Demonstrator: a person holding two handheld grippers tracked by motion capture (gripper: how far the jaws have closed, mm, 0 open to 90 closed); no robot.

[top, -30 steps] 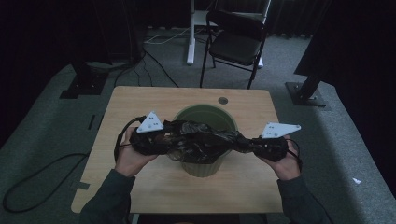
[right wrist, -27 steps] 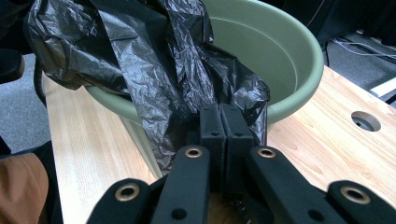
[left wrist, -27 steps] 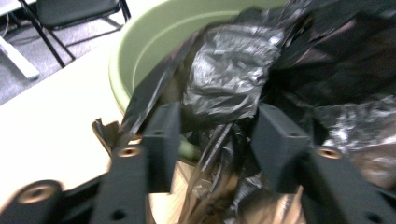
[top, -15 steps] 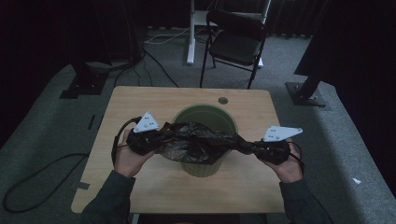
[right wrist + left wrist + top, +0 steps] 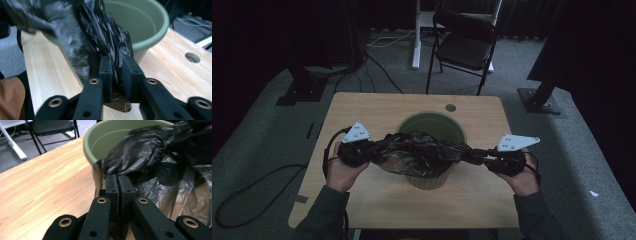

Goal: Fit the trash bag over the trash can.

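We hold a black bin bag (image 5: 419,152) stretched over the near rim of the green bin (image 5: 432,125), which stands mid-bench (image 5: 377,107). Our left hand-held gripper (image 5: 119,185), at the bag's left end, has its jaws pressed together on a thin edge of the plastic. Our right hand-held gripper (image 5: 118,67), at the bag's right end, has just been opening its jaws; a gap now shows between them, with a twisted strand of the bag running through it. A chair (image 5: 467,45) stands beyond the bench's far side.
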